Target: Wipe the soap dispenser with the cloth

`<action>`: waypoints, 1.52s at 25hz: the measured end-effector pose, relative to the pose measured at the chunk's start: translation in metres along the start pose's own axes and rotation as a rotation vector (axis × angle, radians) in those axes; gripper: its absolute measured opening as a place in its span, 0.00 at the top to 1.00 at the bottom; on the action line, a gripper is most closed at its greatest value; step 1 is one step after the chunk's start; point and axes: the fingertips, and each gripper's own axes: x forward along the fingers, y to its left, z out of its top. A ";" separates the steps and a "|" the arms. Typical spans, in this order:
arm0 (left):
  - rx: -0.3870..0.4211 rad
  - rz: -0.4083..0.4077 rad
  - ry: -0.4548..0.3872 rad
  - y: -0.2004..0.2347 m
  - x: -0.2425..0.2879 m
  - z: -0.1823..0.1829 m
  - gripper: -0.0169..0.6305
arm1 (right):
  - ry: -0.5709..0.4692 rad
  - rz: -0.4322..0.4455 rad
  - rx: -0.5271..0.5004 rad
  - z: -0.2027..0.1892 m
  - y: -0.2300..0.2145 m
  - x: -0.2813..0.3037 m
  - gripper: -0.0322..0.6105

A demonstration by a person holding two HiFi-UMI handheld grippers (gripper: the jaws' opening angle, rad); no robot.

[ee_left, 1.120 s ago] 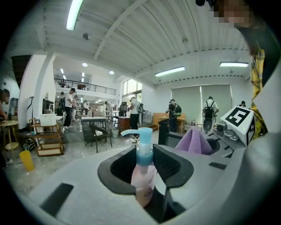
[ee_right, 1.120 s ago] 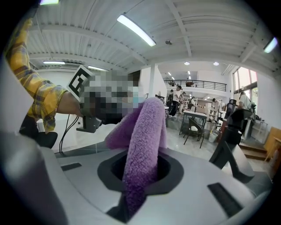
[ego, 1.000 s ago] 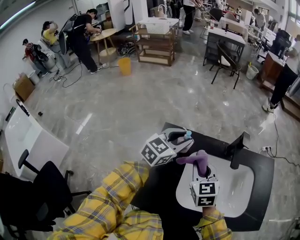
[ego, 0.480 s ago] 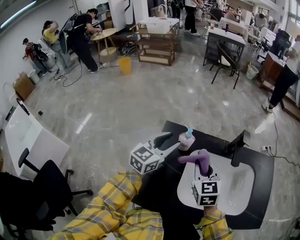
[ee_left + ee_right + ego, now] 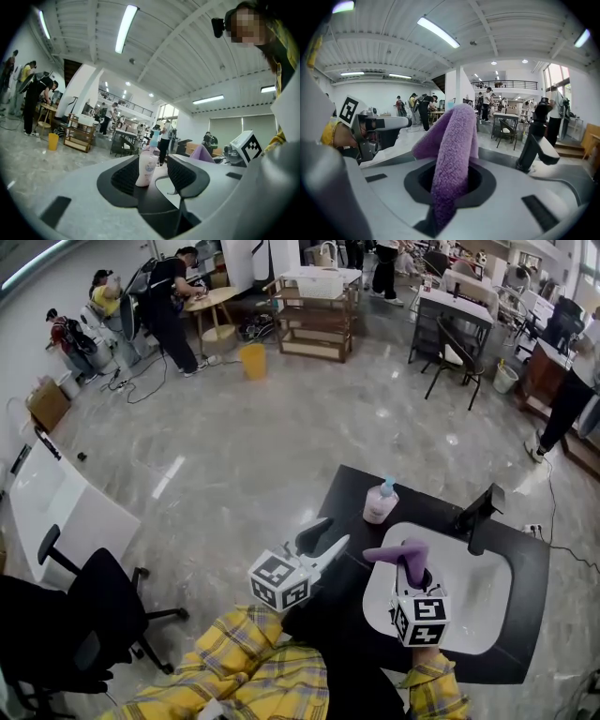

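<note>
The soap dispenser (image 5: 381, 501), pale pink with a blue pump, stands upright and alone on the black counter (image 5: 345, 491) beside the basin. My left gripper (image 5: 324, 538) is open and empty, well short of the bottle and down-left of it. In the left gripper view the dispenser (image 5: 146, 166) shows far off between the spread jaws of that gripper (image 5: 154, 178). My right gripper (image 5: 417, 576) hangs over the basin, shut on a purple cloth (image 5: 401, 557). In the right gripper view the cloth (image 5: 454, 150) rises as a folded loop out of the right gripper (image 5: 450, 180).
A white basin (image 5: 473, 610) is set into the counter, with a black faucet (image 5: 478, 514) at its far rim. A black office chair (image 5: 89, 610) stands on the floor at left. People, tables and shelves fill the room farther back.
My left gripper opened off the soap dispenser and drew back down-left, leaving the bottle standing on the counter. The right gripper with the cloth shifted only slightly.
</note>
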 end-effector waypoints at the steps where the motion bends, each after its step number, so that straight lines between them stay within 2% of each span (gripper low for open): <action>1: 0.001 0.001 0.013 -0.004 -0.004 -0.005 0.72 | 0.003 -0.002 0.009 -0.003 0.001 -0.004 0.89; 6: 0.028 0.046 0.079 -0.010 -0.027 -0.028 0.72 | 0.019 -0.021 0.061 -0.019 0.005 -0.022 0.89; 15: 0.003 0.094 0.084 -0.016 -0.056 -0.044 0.72 | 0.062 -0.018 0.200 -0.055 0.018 -0.036 0.89; 25: -0.013 0.127 0.081 -0.014 -0.078 -0.047 0.72 | 0.079 -0.036 0.244 -0.070 0.027 -0.051 0.89; 38: -0.019 0.093 0.102 -0.020 -0.070 -0.054 0.72 | 0.083 -0.051 0.244 -0.073 0.029 -0.048 0.89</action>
